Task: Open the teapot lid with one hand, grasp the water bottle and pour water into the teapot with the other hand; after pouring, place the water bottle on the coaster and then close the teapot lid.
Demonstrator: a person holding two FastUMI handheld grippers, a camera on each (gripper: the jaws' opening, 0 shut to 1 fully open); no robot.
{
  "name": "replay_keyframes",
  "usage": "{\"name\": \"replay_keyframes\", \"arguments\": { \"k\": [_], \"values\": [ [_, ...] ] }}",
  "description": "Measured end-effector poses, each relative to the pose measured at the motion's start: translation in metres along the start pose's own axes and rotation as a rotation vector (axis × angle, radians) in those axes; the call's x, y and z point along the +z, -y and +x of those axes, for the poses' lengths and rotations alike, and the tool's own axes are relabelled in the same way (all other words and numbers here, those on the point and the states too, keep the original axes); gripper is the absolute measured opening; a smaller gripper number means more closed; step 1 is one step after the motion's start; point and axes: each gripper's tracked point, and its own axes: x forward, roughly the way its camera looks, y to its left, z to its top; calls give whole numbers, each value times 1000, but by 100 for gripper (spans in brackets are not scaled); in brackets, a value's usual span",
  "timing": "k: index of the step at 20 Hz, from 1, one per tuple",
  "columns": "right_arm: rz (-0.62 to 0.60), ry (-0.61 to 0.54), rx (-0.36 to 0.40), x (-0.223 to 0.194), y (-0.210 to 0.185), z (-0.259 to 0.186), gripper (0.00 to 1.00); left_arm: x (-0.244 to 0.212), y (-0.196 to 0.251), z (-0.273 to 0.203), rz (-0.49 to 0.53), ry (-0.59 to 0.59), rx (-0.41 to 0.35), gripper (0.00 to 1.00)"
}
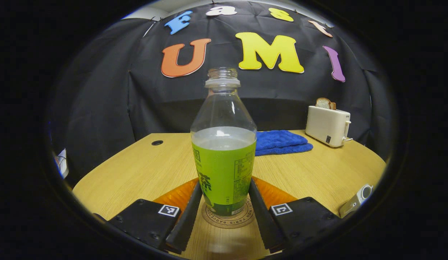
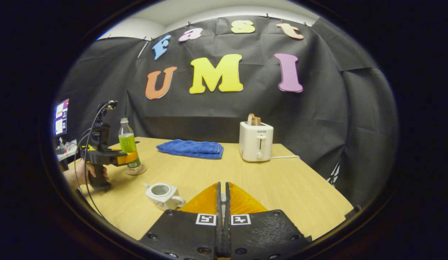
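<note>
Left gripper [image 1: 224, 213]: its two fingers are flanking the base of the bottle, one on each side, looking pressed against the label; from the right gripper view the same gripper [image 2: 132, 158] is sitting at the bottle's lower body, a person's hand [image 2: 92, 173] wrapping its handle.
Water bottle: the clear plastic bottle with the green label [image 1: 224, 144] is standing upright with no cap on its neck, liquid sitting just above the label; in the right gripper view it [image 2: 128, 142] is showing at about 10 o'clock.
Coaster: the round brown coaster [image 1: 229, 218] is lying flat under the bottle, bottle base resting on it.
Right gripper [image 2: 223, 202]: fingers are lying together with barely a slit between them; whether anything is pinched there I cannot tell.
Teapot: the small white ceramic teapot [image 2: 163, 194] is sitting lidless on the table, mouth open upward, at about 8 o'clock from the centre of the right gripper view, near the right gripper's fingers and apart from the bottle.
Table: the light wooden tabletop [image 2: 281, 187] is carrying everything.
Background: a folded blue towel [image 2: 190, 148] is lying at 12 o'clock behind the teapot; a white toaster with a bread slice [image 2: 255, 144] is standing at 1 o'clock beside it.
</note>
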Motion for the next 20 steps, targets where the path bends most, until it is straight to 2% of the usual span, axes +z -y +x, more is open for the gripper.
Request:
{"name": "replay_keyframes", "arguments": {
  "k": [3, 6, 8, 14, 20],
  "values": [
    [0, 5, -2, 1, 1, -1, 0, -2, 0, 0, -3, -8, 1, 80],
    [-1, 9, -1, 2, -1, -3, 0, 2, -1, -6, -13, 9, 7, 92],
    [-1, 12, 1, 4, -2, -5, 0, 4, -3, -9, -7, 14, 20, 96],
    [-18, 48, 46, 18, -25, -8, 0, 9, -17, -61, -87, 33, 55, 97],
    [-49, 76, 132, 30, -67, -2, 0, 18, -28, -125, -64, 97, 82, 97]
  ]
}}
